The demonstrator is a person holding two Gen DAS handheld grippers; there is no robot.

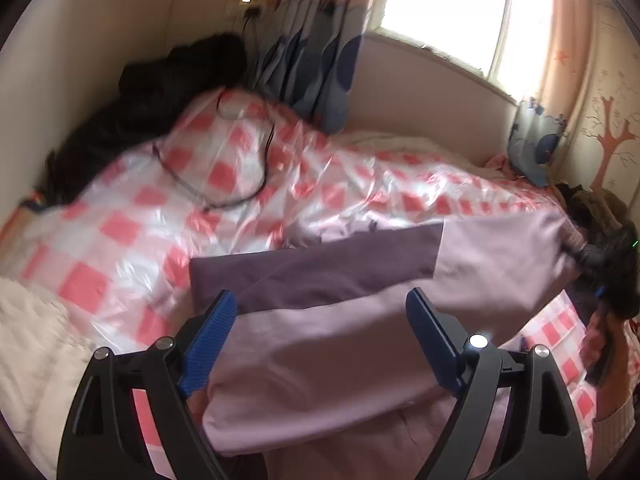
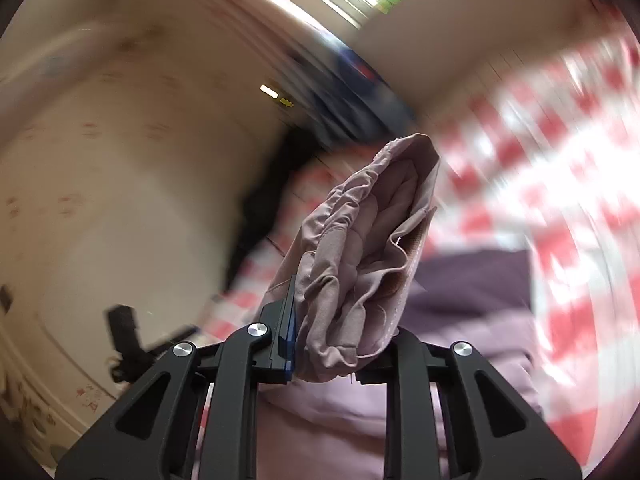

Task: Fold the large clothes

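Note:
A lilac garment (image 1: 340, 364) with a dark purple panel (image 1: 320, 272) lies across the bed. My left gripper (image 1: 322, 328) hovers over its near part, open, its blue pads (image 1: 210, 340) standing wide on either side of the cloth without pressing it. At the right edge of the left wrist view my right gripper (image 1: 596, 258) holds the garment's far end lifted. In the right wrist view that gripper (image 2: 340, 320) is shut on a bunched, gathered cuff (image 2: 360, 240) of the lilac garment, which sticks up out of the jaws. The rest of that view is blurred.
The bed wears a glossy red-and-white checked cover (image 1: 132, 240) with a black cable (image 1: 224, 196) on it. Dark clothes (image 1: 140, 108) are piled against the left wall. A fluffy white blanket (image 1: 28, 344) lies at the near left. Blue curtains (image 1: 316, 64) hang by the window (image 1: 448, 4).

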